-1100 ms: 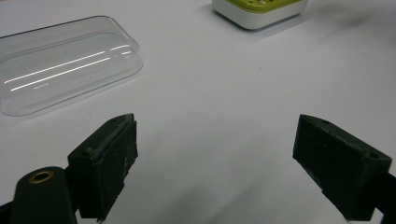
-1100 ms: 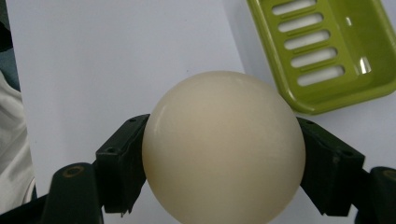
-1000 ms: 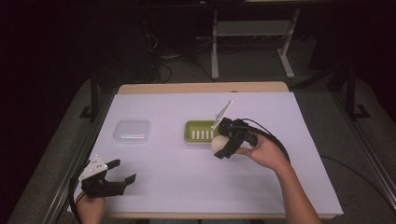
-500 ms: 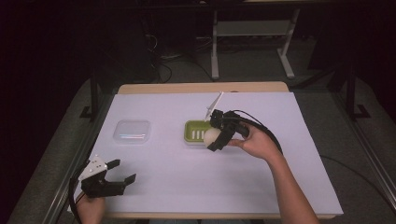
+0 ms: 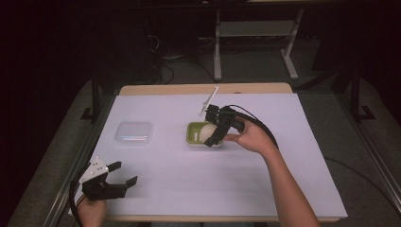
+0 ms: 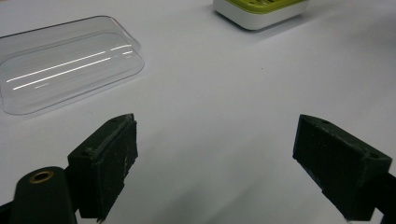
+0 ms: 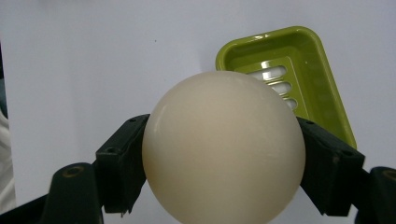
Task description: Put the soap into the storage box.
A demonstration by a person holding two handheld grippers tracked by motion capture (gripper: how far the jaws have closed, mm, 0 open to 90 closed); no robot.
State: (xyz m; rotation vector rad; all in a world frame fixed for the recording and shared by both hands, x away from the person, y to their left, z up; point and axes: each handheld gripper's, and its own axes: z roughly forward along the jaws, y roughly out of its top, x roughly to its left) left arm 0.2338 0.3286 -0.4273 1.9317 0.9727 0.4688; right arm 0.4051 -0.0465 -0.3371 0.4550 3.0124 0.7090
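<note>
cream ball point(image 7: 224, 147) pinched between my right gripper point(image 7: 224, 186) pads, one on each side, held over the green soap dish point(image 7: 322, 60), which sits just beyond my fingertips. step in hand: carrying it to the dish. next, i judge: lower, centre, release gently. my left gripper point(image 6: 215, 163) rests spread and empty, clear lid point(image 6: 65, 60) ahead of it.

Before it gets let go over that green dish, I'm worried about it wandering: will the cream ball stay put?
The cream ball is smooth and round, so it likely rolls freely. The right gripper pinches only its sides; it may slip. The green dish has raised walls that should probably contain it.
</note>
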